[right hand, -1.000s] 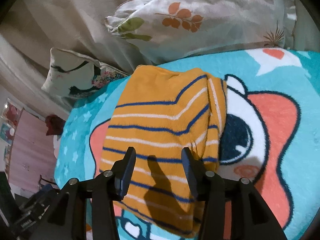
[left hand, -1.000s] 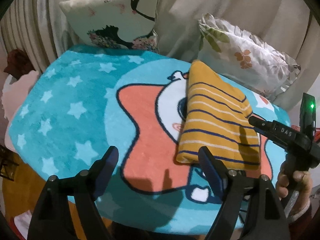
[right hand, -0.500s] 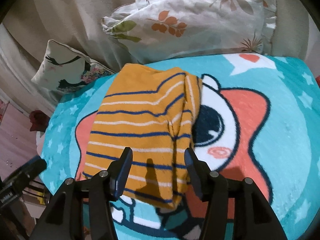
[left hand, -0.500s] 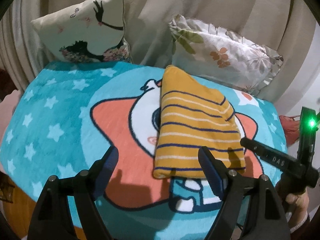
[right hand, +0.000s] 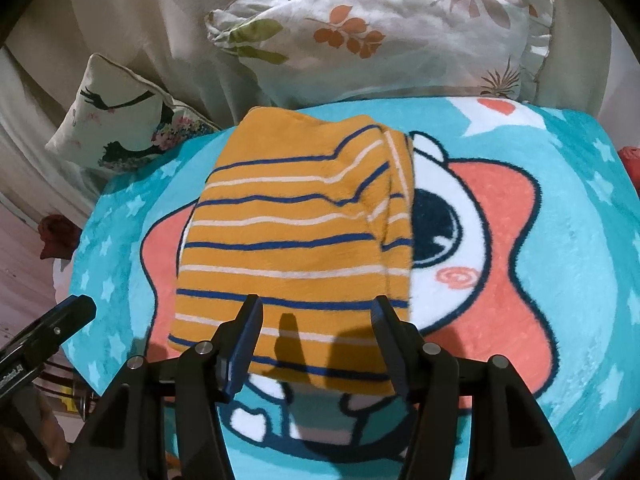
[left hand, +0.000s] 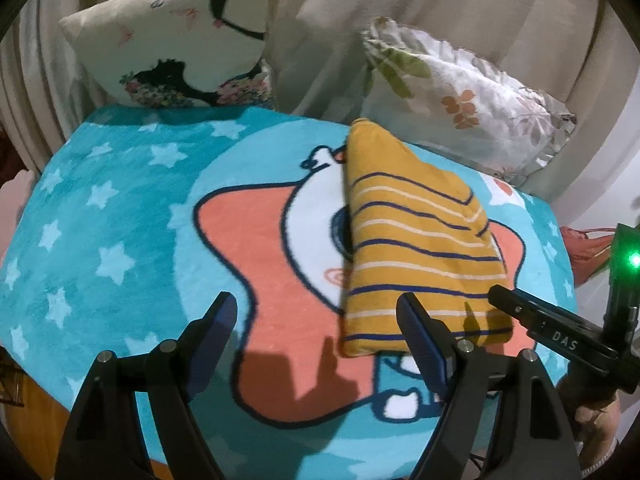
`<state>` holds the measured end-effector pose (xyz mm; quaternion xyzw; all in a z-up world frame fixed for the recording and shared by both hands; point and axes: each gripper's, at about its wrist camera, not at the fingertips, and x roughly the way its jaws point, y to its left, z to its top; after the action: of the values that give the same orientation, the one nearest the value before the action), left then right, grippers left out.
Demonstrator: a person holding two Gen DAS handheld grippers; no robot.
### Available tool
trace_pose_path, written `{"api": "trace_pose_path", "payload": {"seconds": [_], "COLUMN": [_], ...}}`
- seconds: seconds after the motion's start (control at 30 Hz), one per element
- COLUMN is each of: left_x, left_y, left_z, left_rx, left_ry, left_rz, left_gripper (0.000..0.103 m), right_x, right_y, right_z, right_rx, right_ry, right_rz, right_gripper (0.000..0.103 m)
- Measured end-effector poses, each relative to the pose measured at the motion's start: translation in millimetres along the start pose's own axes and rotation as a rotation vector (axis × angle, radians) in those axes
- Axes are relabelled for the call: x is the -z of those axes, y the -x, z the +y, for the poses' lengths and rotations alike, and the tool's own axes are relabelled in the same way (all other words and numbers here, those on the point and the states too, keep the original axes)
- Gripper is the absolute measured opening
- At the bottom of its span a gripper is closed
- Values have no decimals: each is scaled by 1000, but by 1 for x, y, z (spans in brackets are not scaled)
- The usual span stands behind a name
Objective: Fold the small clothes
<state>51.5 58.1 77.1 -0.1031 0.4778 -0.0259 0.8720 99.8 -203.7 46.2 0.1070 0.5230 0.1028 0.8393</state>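
**Striped garment, folded, lying on a cartoon blanket between two spread grippers**

Striped garment [left hand: 416, 256]: one piece, mustard yellow with navy and cream stripes, folded into a compact rectangle. It lies flat on the blanket, over the white and coral cartoon figure, with its far end pointing toward the pillows and a folded-over layer along one long edge.

Listed by size:

1. One blanket [left hand: 120, 216], turquoise with pale stars and a coral star-shaped cartoon character, covers the whole working surface.
2. One beige curtain [left hand: 460, 12] hangs in folds behind everything.
3. Two pillows stand against the curtain: a leaf-print pillow [right hand: 380, 28] with a ruffled edge, close to the garment's far end, and a cream pillow [left hand: 176, 48] printed with a dark figure and flowers, set apart to its side.
4. One garment, as above.
5. Two hand-held grippers. The left gripper [left hand: 316, 336] has its jaws spread wide, above the blanket; one finger overlaps the garment's near corner in the left wrist view, nothing between the pads. The right gripper [right hand: 316, 336] also has its jaws apart, above the garment's near edge, holding nothing; whether it touches the cloth cannot be told.
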Motion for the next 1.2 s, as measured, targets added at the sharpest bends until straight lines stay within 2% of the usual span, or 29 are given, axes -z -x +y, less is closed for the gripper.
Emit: {"api": "trace_pose_path", "payload": {"seconds": [0.27,0.7,0.93,1.2], "left_x": [3,0,-1,1], "left_y": [-3,-1,0,0], "left_z": [32,57,77,97], "left_rx": [-25,-30,-72,-86], "left_ry": [16,-22,-47,-64], "left_rz": [39,58,65,79], "left_gripper": [81,81,81,81], "right_x": [7,20,24,33], "right_y": [-8,-8,-16,-29], "right_z": [21,49,72,96], "right_rx": [17,49,38,30], "right_ry": [-7,-34,-29,-29], "right_rz": [20,19,24,37], "right_gripper": [61,63,63,63]}}
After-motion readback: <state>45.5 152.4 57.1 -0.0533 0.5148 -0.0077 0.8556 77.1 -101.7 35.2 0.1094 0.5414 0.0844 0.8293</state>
